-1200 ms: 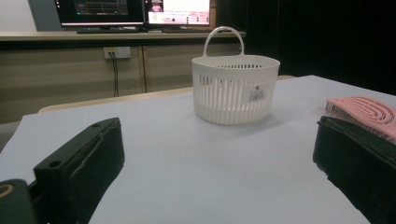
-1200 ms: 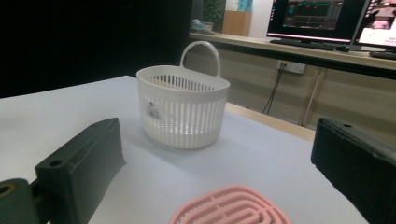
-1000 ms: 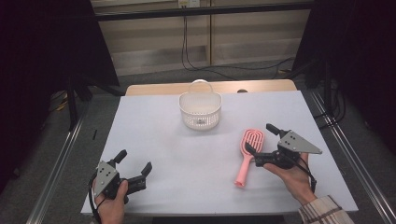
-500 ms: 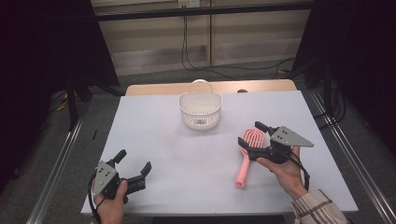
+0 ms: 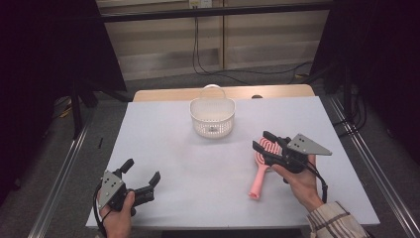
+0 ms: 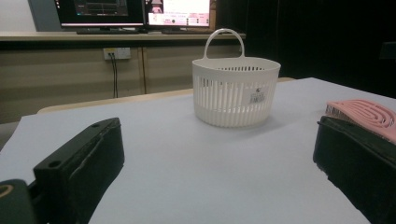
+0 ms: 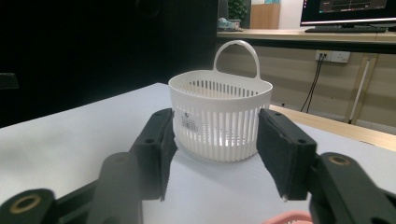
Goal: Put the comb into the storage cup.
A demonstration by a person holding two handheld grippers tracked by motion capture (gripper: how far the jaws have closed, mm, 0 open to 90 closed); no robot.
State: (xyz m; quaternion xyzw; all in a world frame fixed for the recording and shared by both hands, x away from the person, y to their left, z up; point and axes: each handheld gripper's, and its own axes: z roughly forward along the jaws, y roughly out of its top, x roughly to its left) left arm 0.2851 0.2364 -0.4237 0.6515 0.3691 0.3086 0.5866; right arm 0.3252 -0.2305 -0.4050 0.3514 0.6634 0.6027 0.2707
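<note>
Brush (image 5: pixel 262 168) head under right tool (image 5: pixel 263 141)

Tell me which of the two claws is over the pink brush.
The right claw, at the table's right side, hovers over the pink brush head. The left claw sits near the front left corner, over bare table.

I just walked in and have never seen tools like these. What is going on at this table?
A person holds a two-jaw gripper in each hand. The right gripper is over the head of a pink hairbrush that lies on the white table, and its jaws have just been closing; I can't tell whether they press on the brush yet. The left gripper rests near the front edge with its jaws apart and nothing between them. A white slatted basket stands farther back, apparently with nothing in it.
</note>
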